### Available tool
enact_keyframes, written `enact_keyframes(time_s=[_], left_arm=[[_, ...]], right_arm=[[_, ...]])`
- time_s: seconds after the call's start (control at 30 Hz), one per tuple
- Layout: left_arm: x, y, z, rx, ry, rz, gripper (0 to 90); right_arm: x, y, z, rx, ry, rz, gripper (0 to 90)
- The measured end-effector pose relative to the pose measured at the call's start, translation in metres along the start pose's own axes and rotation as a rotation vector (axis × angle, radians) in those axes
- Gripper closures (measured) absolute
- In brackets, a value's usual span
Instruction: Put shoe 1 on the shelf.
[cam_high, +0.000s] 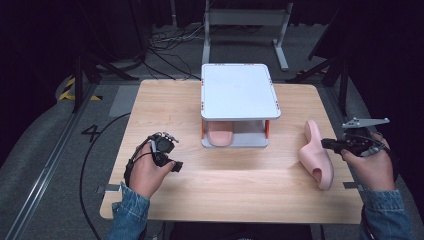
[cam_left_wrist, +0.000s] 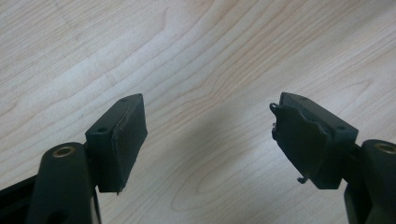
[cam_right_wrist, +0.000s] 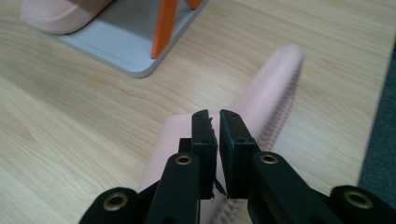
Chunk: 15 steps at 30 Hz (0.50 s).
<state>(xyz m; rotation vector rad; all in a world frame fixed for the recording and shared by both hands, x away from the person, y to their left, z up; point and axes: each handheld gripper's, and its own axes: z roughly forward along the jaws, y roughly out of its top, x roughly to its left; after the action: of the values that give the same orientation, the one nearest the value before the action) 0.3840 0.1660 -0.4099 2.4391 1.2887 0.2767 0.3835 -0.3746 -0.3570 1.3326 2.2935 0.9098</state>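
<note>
Pink slipper (cam_high: 315, 155) lies on its side at the right end of the wooden table (cam_high: 240, 185), well right of the grey two-tier rack (cam_high: 239, 92), w/ the right gripper (cam_high: 326, 144) at its edge. In the high view that gripper, held in the person's right hand (cam_high: 370, 162), points left, its tips touching the slipper's right-hand side about midway along. In the right gripper view the two black jaws stand nearly together, a thin slit betw. them, w/ the slipper (cam_right_wrist: 261, 112) directly beneath and beyond the tips; its ribbed sole edge runs along the right. Whether they pinch any of the slipper can't be told from the pics.

Second pink slipper (cam_high: 220, 134) sits flat on the rack's lower shelf, toe toward the person, left of centre; the right gripper view catches it (cam_right_wrist: 60, 16) at top left beside an orange rack post (cam_right_wrist: 163, 28).

Left gripper (cam_high: 172, 165), in the left hand (cam_high: 147, 172), hovers over bare tabletop front-left of the rack, well apart from both slippers. Its own view shows the jaws spread wide, only wood grain betw. them.
</note>
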Motion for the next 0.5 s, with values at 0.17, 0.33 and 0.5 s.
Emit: enact_keyframes(time_s=[0.17, 0.33, 0.5], left_arm=[[0.002, -0.003, -0.003, -0.008, 0.003, -0.015, 25.8], [0.0, 0.001, 0.0, -0.004, -0.001, -0.001, 25.7], [-0.003, 0.01, 0.003, -0.003, -0.011, 0.027, 25.7]], right_arm=[[0.004, 0.001, 0.015, 0.073, 0.005, -0.007, 87.8], [0.002, -0.002, 0.016, 0.079, -0.016, -0.013, 87.7], [-0.006, -0.011, 0.006, 0.05, -0.053, -0.003, 87.7]])
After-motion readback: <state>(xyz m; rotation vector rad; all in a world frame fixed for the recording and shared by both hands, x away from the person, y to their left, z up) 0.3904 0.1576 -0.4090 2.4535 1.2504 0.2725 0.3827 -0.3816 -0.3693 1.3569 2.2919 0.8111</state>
